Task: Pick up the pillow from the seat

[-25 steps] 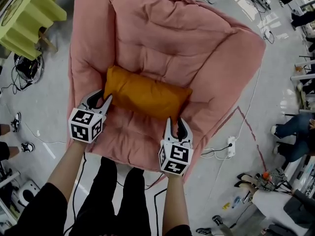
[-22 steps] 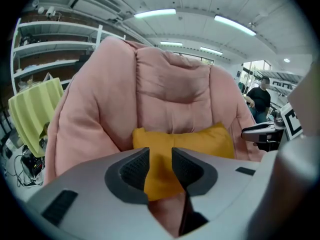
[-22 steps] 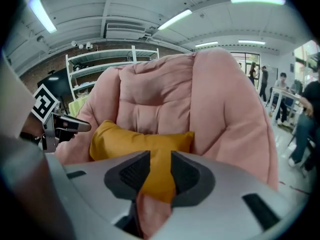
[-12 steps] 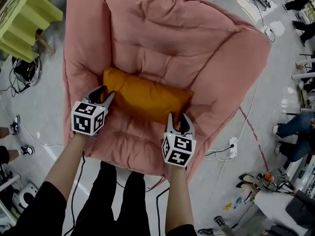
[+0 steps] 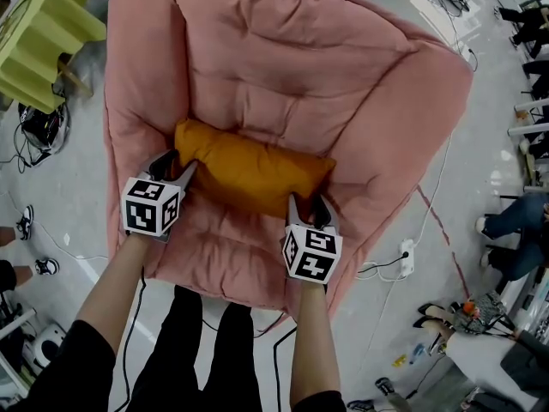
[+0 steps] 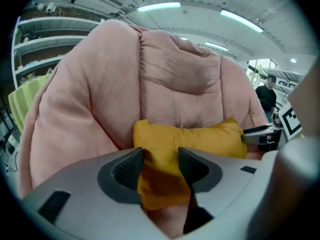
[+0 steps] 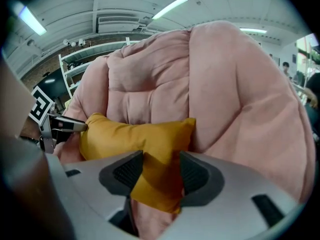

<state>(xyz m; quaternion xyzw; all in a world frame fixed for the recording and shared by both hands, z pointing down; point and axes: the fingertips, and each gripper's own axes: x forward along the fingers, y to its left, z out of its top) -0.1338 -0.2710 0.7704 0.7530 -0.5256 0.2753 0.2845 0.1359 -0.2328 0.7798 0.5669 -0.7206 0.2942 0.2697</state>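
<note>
The orange pillow (image 5: 249, 168) lies crosswise on the seat of the big pink armchair (image 5: 300, 67), tucked against the foot of the backrest. The left gripper (image 5: 174, 166) is at the pillow's left end and the right gripper (image 5: 309, 206) at its right end, both angled down into the seat. The jaws of each have just been opening, and each gripper now stands released with a corner of the pillow between its pads. The left gripper view shows the near-left corner filling the gap, and the right gripper view shows the near-right corner. Neither is clenched. Whether the pads already brush the cloth is hard to judge, since the soft cover bulges right up to them.

The pillow is not yet lifted, and the step in hand looks like closing on both ends.

Several things could go wrong from here. Each bite takes only a corner, so the filling may squeeze out as the jaws close, leaving a thin pinch of cover that slips free once the weight comes on. The jaws sit low against the seat and could catch a fold of the pink padding along with the pillow, so a lift would drag on the armchair. If one side closes late or the hands rise unevenly, the pillow would hang from one end and could drop. Spreading the hands apart would pull a corner out.
</note>
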